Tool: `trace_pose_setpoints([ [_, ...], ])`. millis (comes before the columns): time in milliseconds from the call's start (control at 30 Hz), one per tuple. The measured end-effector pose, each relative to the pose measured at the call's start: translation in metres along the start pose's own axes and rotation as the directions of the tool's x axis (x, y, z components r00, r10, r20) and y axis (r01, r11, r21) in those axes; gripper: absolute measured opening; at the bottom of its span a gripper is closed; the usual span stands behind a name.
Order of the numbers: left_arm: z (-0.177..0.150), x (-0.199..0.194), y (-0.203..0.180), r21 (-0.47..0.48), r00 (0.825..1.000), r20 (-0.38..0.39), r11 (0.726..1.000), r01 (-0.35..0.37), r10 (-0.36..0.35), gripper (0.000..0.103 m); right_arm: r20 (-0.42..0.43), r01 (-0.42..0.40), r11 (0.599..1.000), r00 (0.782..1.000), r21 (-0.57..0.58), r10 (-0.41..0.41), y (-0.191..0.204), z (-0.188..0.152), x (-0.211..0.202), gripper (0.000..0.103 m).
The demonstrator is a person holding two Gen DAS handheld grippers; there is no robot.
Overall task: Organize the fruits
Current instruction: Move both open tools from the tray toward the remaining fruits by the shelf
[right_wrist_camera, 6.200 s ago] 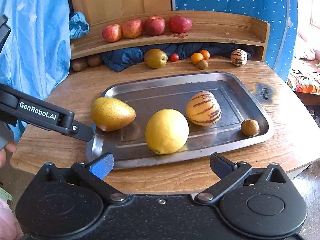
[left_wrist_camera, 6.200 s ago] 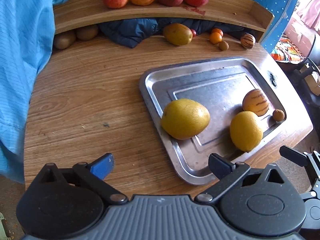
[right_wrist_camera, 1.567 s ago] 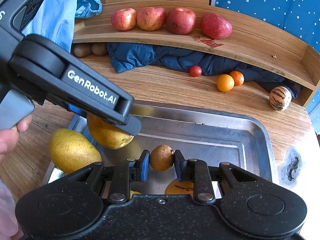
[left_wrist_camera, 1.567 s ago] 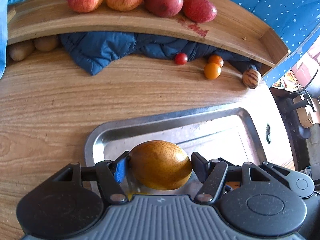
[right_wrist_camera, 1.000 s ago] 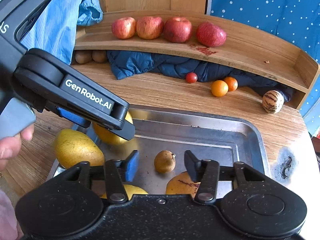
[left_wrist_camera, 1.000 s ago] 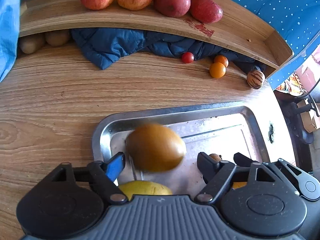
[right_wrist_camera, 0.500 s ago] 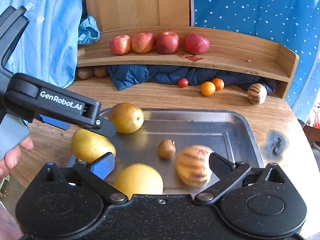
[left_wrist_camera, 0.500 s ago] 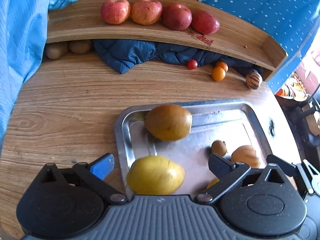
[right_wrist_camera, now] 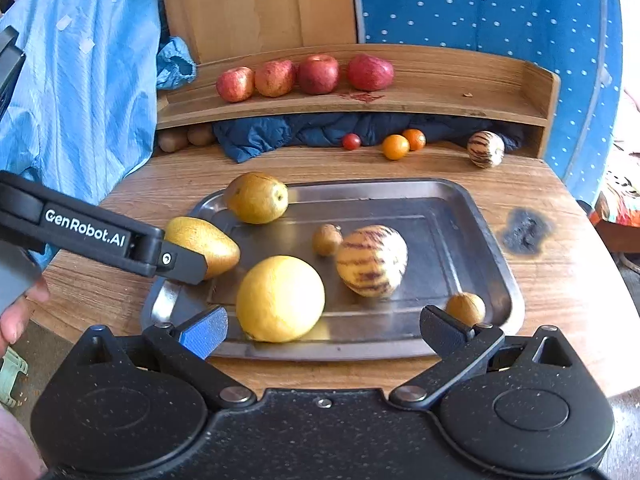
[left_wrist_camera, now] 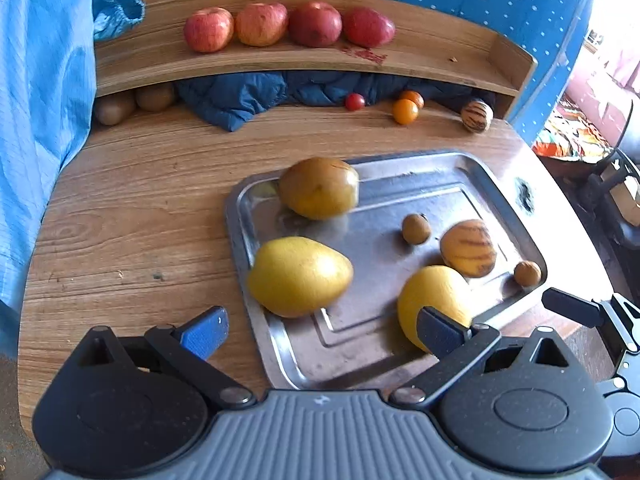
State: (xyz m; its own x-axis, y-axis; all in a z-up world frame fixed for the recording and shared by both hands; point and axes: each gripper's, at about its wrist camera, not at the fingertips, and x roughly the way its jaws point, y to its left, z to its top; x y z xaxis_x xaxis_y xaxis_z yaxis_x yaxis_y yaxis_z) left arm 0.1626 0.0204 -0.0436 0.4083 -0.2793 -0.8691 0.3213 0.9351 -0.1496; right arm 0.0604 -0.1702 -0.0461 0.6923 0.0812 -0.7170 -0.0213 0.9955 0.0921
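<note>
Right wrist view: we see the worktop [right_wrist_camera: 560,272] carrying the steel tray [right_wrist_camera: 460,208] of six fruits [right_wrist_camera: 280,298]; apples [right_wrist_camera: 318,74] line the shelf [right_wrist_camera: 460,100]. Both our left claw [left_wrist_camera: 320,328] and right claw [right_wrist_camera: 322,328] gape, released, empty.

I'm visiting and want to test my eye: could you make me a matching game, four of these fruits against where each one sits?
Things:
1. red apples
2. striped melon
3. cherry tomato
4. brownish pear

Places:
A. far left corner of the metal tray
B. on the table, in front of the blue cloth
C. in a row on the wooden shelf
D. middle of the tray, beside the round yellow fruit

Pairs: 1-C, 2-D, 3-B, 4-A
</note>
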Motion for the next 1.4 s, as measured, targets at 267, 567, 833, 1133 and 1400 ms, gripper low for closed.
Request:
trace_pose_setpoints([
  [267,0.004,-0.001,-0.028,0.057,1.000,0.009,0.998,0.028,-0.028,0.102,0.026,0.048,0.998,0.998,0.037,-0.049,-0.021,-0.005,-0.017,0.102],
  [567,0.021,0.011,-0.061,0.125,0.998,-0.001,0.990,0.062,-0.063,0.102,0.043,0.110,0.990,0.993,0.093,-0.114,-0.054,0.000,-0.025,0.102],
  [833,0.053,0.038,-0.079,0.139,0.997,-0.021,0.987,0.076,-0.074,0.102,0.032,0.142,0.983,0.989,0.116,-0.147,-0.085,0.017,-0.008,0.102],
  [1133,0.105,0.077,-0.084,0.115,0.997,-0.036,0.991,0.067,-0.063,0.102,0.010,0.162,0.978,0.986,0.135,-0.165,-0.116,0.046,0.026,0.102],
  [1400,0.149,0.111,-0.081,0.120,0.999,-0.029,0.992,0.043,-0.040,0.102,-0.016,0.170,0.976,0.985,0.133,-0.169,-0.140,0.074,0.063,0.102],
])
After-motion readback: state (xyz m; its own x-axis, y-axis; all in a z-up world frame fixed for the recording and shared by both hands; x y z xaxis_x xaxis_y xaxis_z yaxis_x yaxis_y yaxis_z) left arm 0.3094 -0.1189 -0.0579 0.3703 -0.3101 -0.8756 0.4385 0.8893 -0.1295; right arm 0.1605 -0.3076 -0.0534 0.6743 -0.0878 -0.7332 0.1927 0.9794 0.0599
